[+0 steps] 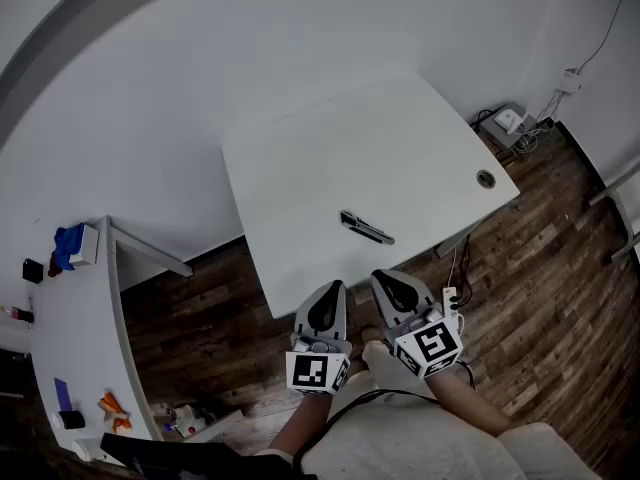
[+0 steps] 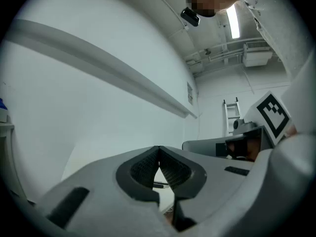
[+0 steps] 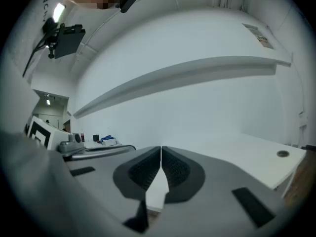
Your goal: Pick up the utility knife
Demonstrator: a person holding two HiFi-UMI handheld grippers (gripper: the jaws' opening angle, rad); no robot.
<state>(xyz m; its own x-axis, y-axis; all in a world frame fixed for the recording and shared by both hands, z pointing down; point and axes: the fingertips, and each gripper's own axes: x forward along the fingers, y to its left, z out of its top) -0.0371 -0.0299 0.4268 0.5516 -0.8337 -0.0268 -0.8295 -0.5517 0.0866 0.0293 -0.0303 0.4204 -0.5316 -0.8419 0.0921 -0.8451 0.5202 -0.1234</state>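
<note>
The utility knife (image 1: pixel 366 228), dark grey and slim, lies flat near the middle of the white table (image 1: pixel 300 168), closer to its front edge. Both grippers hover side by side just off that front edge and point level toward the knife, with a clear gap between them and it. My left gripper (image 1: pixel 337 286) is shut, its ribbed pads meeting at the tips (image 2: pixel 159 149) with nothing between them. My right gripper (image 1: pixel 383 276) is also shut and empty, the pads closed together (image 3: pixel 161 148). In the left gripper view the right gripper's marker cube (image 2: pixel 273 113) shows at the right.
The table has a round cable hole (image 1: pixel 486 178) at its right corner. A white power strip (image 1: pixel 451 300) lies on the wood floor under the front edge. A white box with cables (image 1: pixel 508 121) sits at the wall. A side desk (image 1: pixel 80 328) with small items stands left.
</note>
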